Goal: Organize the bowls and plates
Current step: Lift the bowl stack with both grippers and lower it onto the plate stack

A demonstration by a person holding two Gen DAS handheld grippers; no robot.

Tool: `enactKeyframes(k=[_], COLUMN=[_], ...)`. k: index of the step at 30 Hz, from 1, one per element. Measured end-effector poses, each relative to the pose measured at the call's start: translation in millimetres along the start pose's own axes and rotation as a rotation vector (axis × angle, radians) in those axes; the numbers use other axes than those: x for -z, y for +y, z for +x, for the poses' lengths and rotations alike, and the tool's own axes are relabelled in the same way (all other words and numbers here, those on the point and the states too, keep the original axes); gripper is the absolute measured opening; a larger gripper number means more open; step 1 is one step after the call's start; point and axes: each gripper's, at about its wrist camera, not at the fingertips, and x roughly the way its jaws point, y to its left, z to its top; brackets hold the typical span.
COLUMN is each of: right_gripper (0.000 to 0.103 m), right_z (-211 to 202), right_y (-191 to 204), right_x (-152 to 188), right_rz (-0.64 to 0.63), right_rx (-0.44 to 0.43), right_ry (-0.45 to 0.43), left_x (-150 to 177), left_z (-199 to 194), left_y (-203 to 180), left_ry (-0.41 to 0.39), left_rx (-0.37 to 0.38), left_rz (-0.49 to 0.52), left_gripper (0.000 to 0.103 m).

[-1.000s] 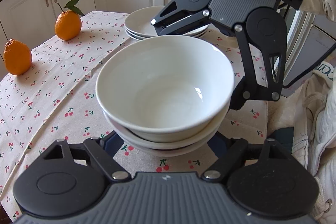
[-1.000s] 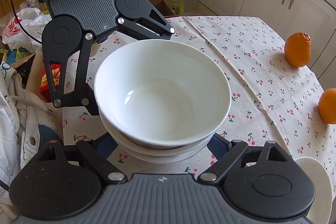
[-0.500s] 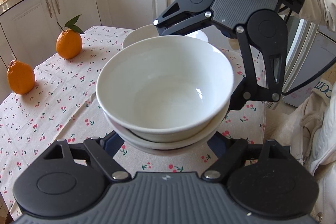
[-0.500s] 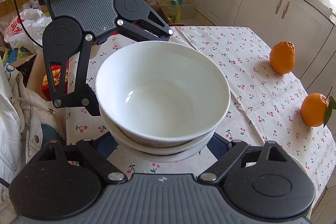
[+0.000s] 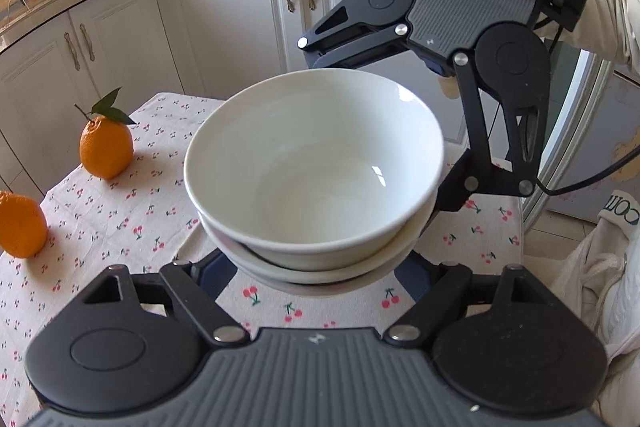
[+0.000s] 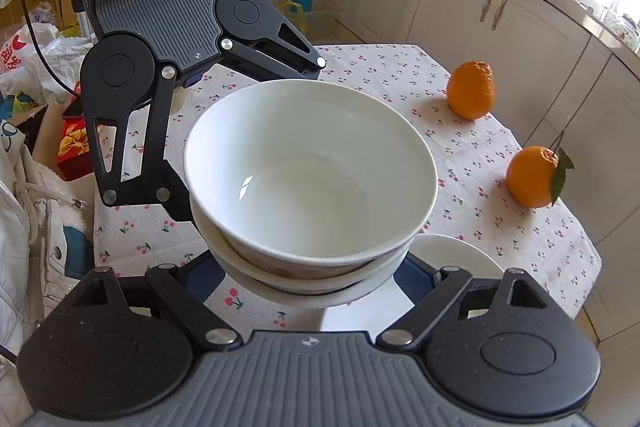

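Observation:
A nested stack of white bowls hangs in the air above the cherry-print tablecloth, held from two opposite sides. My left gripper clasps the base of the stack from the near side, its fingers partly hidden under the lowest rim. My right gripper clasps the same bowl stack from the other side. In the right wrist view a white plate lies on the table just below and right of the bowls. The left wrist view shows no plate.
Two oranges sit on the cloth, seen also in the right wrist view as oranges. White kitchen cabinets stand behind the table. Bags and clutter lie off its far edge.
Both grippers rose and carried the bowl stack across the table. In the left view the plates slid out of sight behind the bowls; in the right view a plate came in below.

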Motion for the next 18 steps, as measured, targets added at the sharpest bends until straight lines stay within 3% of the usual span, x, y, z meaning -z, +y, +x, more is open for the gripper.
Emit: enactKeyframes(k=[9,18], right_gripper=[0.092,0.092], right_z=[-16.8,-14.2], right_y=[-40.4,-67.3], right_x=[27.0,57.2], right_rz=[0.052,0.112], right_rx=[0.069,0.107], right_ry=[0.007,0.036], left_x=[-34.5,-48.5], left_z=[39.8,82.8], left_y=[15.2,21.9], left_ry=[-0.021,-0.01], left_rx=[0.032,0.067], left_rz=[0.028,0.043], left_gripper=[0.084,0.084])
